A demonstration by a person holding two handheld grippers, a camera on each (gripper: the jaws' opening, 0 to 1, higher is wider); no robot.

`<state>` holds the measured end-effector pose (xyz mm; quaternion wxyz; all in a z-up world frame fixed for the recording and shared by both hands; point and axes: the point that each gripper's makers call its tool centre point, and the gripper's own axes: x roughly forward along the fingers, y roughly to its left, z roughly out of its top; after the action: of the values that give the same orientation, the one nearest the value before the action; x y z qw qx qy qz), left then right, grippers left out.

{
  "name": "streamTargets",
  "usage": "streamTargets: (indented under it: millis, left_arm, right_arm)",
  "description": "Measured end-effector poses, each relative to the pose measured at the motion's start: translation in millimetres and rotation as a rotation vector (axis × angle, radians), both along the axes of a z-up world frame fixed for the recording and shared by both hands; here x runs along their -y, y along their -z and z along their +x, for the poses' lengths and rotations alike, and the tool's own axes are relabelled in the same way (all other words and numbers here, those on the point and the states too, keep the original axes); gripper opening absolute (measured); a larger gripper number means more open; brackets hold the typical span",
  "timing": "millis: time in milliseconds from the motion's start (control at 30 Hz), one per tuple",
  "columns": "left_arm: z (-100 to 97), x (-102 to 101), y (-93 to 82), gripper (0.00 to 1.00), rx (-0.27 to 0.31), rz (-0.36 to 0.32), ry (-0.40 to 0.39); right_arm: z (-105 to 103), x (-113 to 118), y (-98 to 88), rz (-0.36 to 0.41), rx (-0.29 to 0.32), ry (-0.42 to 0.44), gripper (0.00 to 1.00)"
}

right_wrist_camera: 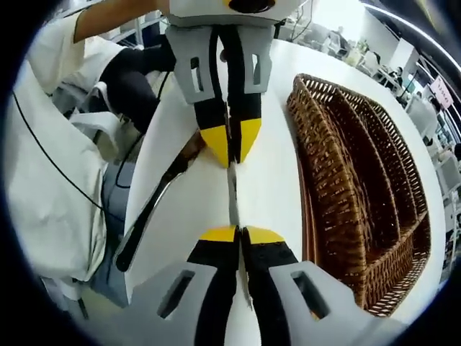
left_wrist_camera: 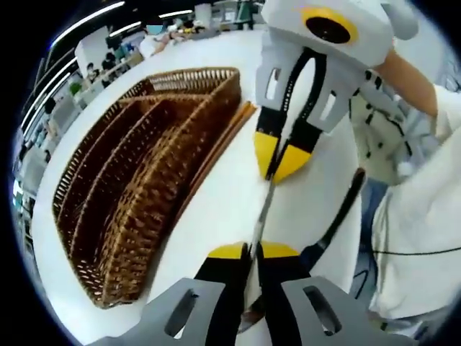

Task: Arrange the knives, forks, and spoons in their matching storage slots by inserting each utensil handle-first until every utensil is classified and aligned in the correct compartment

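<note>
Both grippers, left (left_wrist_camera: 252,252) and right (right_wrist_camera: 240,235), pinch one thin, stiff, slippery metal utensil (left_wrist_camera: 263,209) endwise beside the wicker basket (left_wrist_camera: 144,187), best held mid-shaft.

Wicker basket (left_wrist_camera: 151,180) woven in mid-brown, darker brown along rim. Table (left_wrist_camera: 216,209) plain white. Left gripper (left_wrist_camera: 252,251) seen with light grey body, black jaws, yellow tips; right gripper (right_wrist_camera: 236,234) coloured alike. Utensil (right_wrist_camera: 233,191) between tips silver-grey. Second utensil (right_wrist_camera: 155,209) at table edge dark and glossy. Person's sleeve (left_wrist_camera: 432,209) white.
</note>
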<state>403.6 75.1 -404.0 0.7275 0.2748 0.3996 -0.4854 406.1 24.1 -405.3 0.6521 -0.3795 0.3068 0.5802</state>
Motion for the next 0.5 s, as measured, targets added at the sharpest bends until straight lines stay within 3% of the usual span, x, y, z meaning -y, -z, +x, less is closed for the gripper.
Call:
streamTargets:
  millis: [67,200,367,500]
  left_arm:
    - [0.6,1,-3.1,0.04,0.022,-0.001,0.019]
    - [2.3,0,-16.0,0.04,0.012,-0.008,0.005]
    - [8.2,1,-33.4,0.04,0.039,0.001,0.010]
    - [23.3,-1,-49.6,0.04,0.082,-0.006,-0.013]
  right_arm:
    - [1,2,-2.6,-0.001,0.006,-0.001,0.01]
    - [5,3,-15.4,0.015,0.009,0.003,0.02]
    - [9,4,-32.6,0.034,0.050,-0.001,0.02]
    - [25,3,-50.3,0.041,0.098,0.016,0.02]
